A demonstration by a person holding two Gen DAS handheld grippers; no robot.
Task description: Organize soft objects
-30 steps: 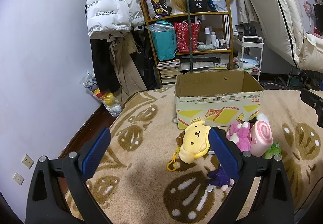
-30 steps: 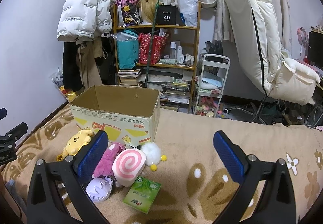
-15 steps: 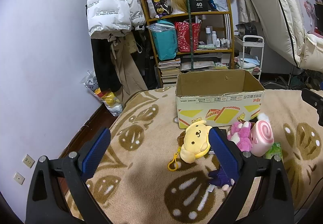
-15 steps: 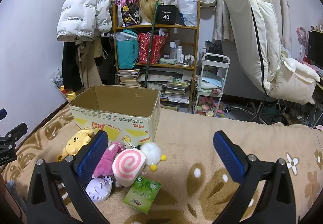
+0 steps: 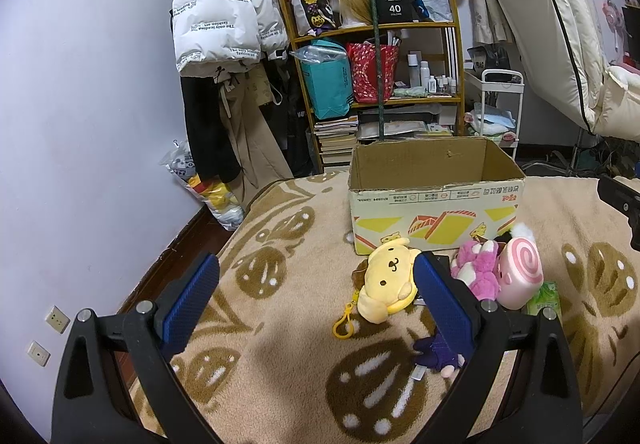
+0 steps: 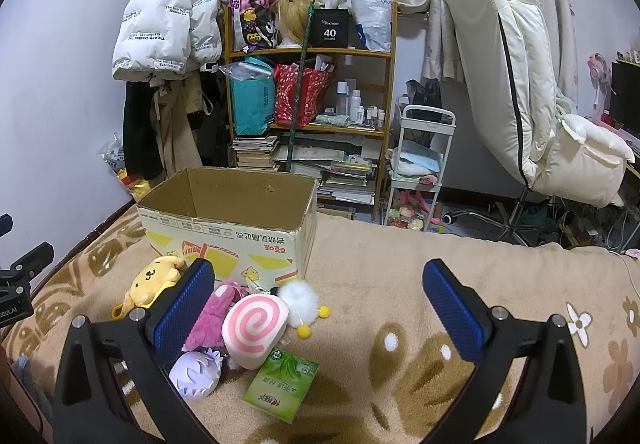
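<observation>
The soft toys, among them a yellow dog plush (image 5: 390, 280) and a pink swirl cushion (image 6: 254, 330), lie heaped on the blanket (image 6: 400, 324) just before the open cardboard box (image 6: 228, 222), probably their destination. The left gripper (image 5: 316, 302) and right gripper (image 6: 316, 314) hover over the pile, jaws spread wide and holding nothing, seemingly ready for a first pick.

A black box (image 6: 330, 28) on the top shelf is showing "40", a white puffer jacket (image 5: 214, 13) is bearing mirrored lettering reading "The only leading fashion art", and the cardboard box's (image 6: 240, 240) printed characters are appearing upside down.
</observation>
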